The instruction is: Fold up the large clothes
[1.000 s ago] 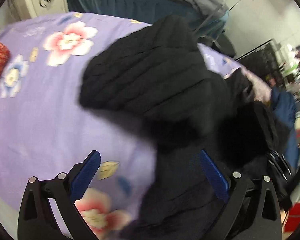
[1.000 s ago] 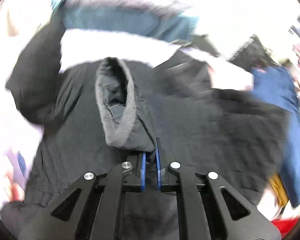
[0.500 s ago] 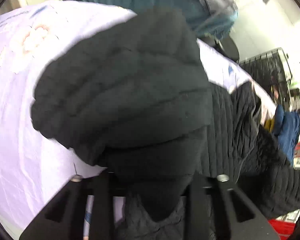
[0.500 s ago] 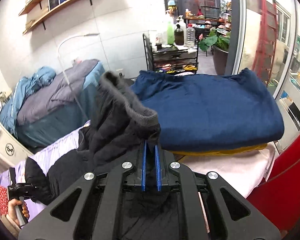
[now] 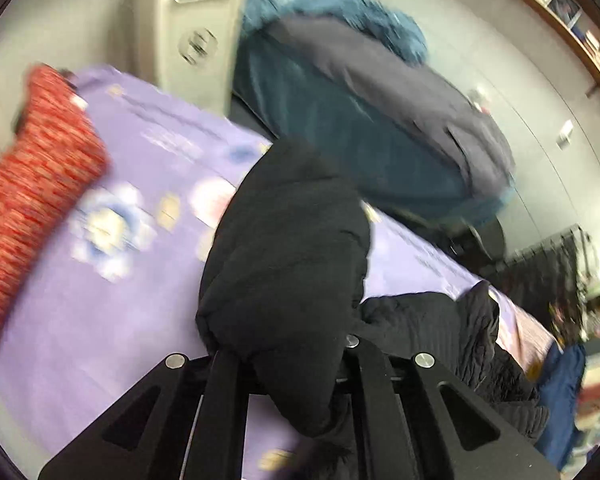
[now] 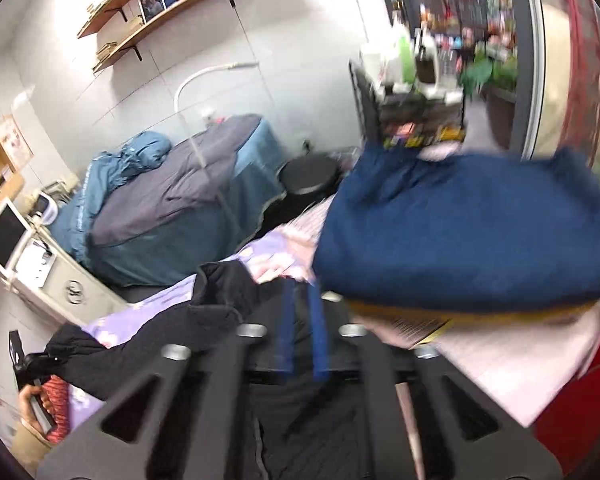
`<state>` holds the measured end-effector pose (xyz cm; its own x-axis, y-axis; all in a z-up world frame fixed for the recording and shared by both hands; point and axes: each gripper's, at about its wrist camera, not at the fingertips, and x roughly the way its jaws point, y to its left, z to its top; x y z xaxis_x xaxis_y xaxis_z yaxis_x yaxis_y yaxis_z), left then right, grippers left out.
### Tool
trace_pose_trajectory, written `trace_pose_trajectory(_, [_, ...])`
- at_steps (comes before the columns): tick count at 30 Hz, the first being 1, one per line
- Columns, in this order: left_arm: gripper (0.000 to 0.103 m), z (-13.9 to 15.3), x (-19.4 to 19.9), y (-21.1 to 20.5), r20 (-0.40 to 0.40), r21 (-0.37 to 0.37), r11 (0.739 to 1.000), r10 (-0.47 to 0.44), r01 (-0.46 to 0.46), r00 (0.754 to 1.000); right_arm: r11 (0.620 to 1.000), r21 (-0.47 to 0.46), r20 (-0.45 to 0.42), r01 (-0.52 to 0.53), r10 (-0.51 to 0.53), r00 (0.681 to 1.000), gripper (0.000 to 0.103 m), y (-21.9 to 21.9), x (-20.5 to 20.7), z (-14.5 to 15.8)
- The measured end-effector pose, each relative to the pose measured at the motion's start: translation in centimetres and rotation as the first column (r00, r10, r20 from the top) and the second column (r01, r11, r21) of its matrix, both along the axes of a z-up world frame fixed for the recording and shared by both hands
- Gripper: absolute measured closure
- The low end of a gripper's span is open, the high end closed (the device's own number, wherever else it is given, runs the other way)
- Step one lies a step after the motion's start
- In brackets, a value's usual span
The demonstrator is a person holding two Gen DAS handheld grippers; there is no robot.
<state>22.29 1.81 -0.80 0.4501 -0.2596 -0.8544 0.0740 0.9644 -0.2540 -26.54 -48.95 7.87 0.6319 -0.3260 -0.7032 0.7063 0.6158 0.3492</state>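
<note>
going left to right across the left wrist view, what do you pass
red knit cloth → purple flowered sheet → black quilted jacket bunched in the left gripper → folded navy garment at the far right edge

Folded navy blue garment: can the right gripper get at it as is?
Probably yes. The folded navy blue garment lies uncovered just ahead and right of the right gripper, with nothing between. Blur hides whether the jaws are free.

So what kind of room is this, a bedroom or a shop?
Probably a lived-in room behind a shop: a bed with a purple floral sheet, wall shelves of books, and a stocked cart by a glass front. The black jacket is being folded there.
</note>
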Motion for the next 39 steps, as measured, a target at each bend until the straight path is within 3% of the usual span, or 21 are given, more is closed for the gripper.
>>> trace_pose_trajectory(1, [0.094,1.1,0.3,1.4,0.037,0.058,0.998,0.001,-0.003,0.999,0.998,0.032,0.003,-0.047,0.047,0.999,0.006,0.6,1.1,-1.4])
trace_pose_trajectory(4, [0.094,2.4,0.9,3.7,0.082,0.191,0.981,-0.028,0.012,0.996,0.985,0.107,-0.006,-0.134,0.136,0.991,0.006,2.1,4.3,-5.5])
trace_pose_trajectory(6, [0.094,2.1,0.5,3.8,0.081,0.283,0.958,-0.065,0.04,0.995,0.956,0.219,-0.039,-0.196,0.21,0.977,0.006,2.7,7.6,-9.7])
trace_pose_trajectory(9, [0.094,0.6,-1.5,1.6,0.107,0.439,0.893,-0.159,0.097,0.981,0.901,0.391,-0.037,-0.188,0.22,0.975,0.006,2.7,11.0,-15.5])
trace_pose_trajectory(11, [0.094,-1.2,-3.2,0.0,0.082,0.499,0.854,-0.216,0.147,0.973,0.864,0.484,-0.028,-0.14,0.176,0.984,0.006,2.3,12.6,-19.1])
trace_pose_trajectory(13, [0.092,-2.9,-3.4,-0.1,0.041,0.495,0.858,-0.182,0.138,0.982,0.846,0.524,-0.048,-0.095,0.141,0.989,0.007,1.6,13.5,-21.6])
trace_pose_trajectory(15, [0.083,-5.1,-3.1,1.1,-0.027,0.493,0.865,-0.094,0.095,0.995,0.837,0.546,-0.083,-0.047,0.111,0.99,0.008,0.8,14.3,-23.9])
trace_pose_trajectory(16, [0.068,-6.5,-2.7,2.1,-0.088,0.496,0.865,-0.036,0.075,0.995,0.825,0.564,-0.089,-0.037,0.106,0.99,0.011,0.5,14.7,-24.6])
trace_pose_trajectory(17, [0.063,-7.8,-2.4,3.2,-0.145,0.505,0.862,0.033,0.045,0.989,0.817,0.576,-0.086,-0.036,0.104,0.991,0.016,0.4,15.0,-25.1])
trace_pose_trajectory(19, [0.044,-8.1,-3.3,4.9,-0.16,0.439,0.899,0.069,0.008,0.985,0.812,0.581,-0.073,-0.057,0.121,0.99,0.02,0.2,15.6,-25.4])
trace_pose_trajectory(20, [0.03,-7.9,-3.9,5.2,-0.156,0.419,0.908,0.064,0.008,0.986,0.825,0.561,-0.078,-0.065,0.13,0.988,0.037,0.2,15.9,-25.5])
trace_pose_trajectory(22, [0.021,-7.5,-5.1,5.4,-0.149,0.411,0.912,0.045,0.021,0.988,0.843,0.533,-0.076,-0.073,0.134,0.988,0.076,0.3,16.0,-24.9])
trace_pose_trajectory(25, [0.012,-6.9,-7.1,5.2,-0.151,0.394,0.918,0.019,0.042,0.988,0.859,0.501,-0.027,-0.104,0.136,0.99,0.091,0.1,15.7,-22.9])
trace_pose_trajectory(29, [0.011,-6.3,-8.9,4.9,-0.148,0.361,0.932,0.021,0.034,0.989,0.936,0.307,-0.028,-0.173,0.19,0.981,0.095,-0.2,14.9,-16.5])
trace_pose_trajectory(32, [0.011,-6.1,-9.9,4.1,-0.138,0.371,0.928,0.013,0.04,0.99,0.981,0.064,-0.019,-0.183,0.184,0.983,0.096,-1.8,12.5,-9.2])
trace_pose_trajectory(36, [0.011,-6.1,-10.1,3.8,-0.135,0.365,0.93,-0.003,0.053,0.991,0.985,-0.15,0.007,-0.087,0.089,0.996,0.096,-5.5,7.4,-1.6])
trace_pose_trajectory(39, [0.011,-6.1,-10.4,3.5,-0.136,0.363,0.93,-0.005,0.054,0.991,0.977,-0.212,-0.016,0.001,-0.004,1.0,0.096,-8.9,3.9,0.8])
